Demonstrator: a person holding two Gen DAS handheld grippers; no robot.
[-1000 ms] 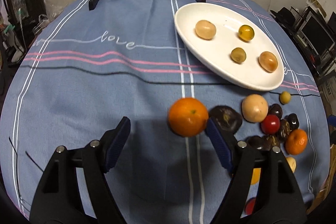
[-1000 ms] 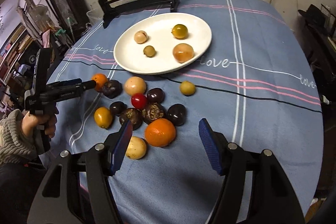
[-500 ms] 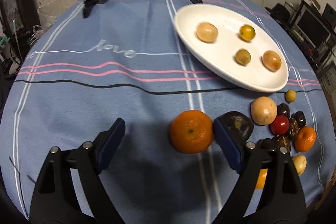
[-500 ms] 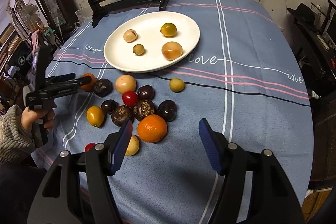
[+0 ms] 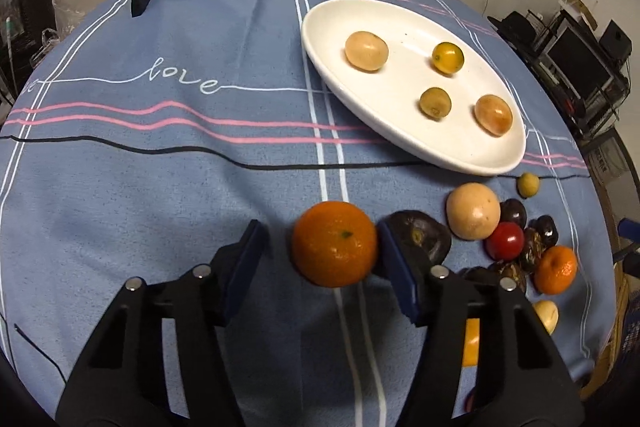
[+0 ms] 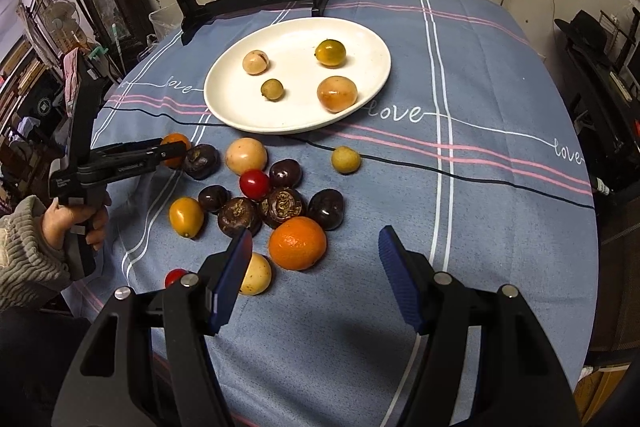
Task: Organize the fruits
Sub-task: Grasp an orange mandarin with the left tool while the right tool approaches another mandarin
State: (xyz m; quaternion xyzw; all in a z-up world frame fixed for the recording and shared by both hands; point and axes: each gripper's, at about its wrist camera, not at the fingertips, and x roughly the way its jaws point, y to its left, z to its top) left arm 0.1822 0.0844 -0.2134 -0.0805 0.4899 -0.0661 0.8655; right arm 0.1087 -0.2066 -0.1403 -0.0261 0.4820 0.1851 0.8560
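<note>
Mandarin [image 5: 334,243] sits between your left claw [image 5: 320,267] pads, hugging right pad; jaws closing, left pad not touching yet.

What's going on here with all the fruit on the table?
A person is sorting fruit with a hand-held gripper in each hand. The left gripper has its jaws closing around an orange on the blue tablecloth; the right-hand pad looks to be touching it, the other still apart. The right gripper hangs open above the loose pile, holding nothing. Four small fruits already lie on the white plate.
</note>
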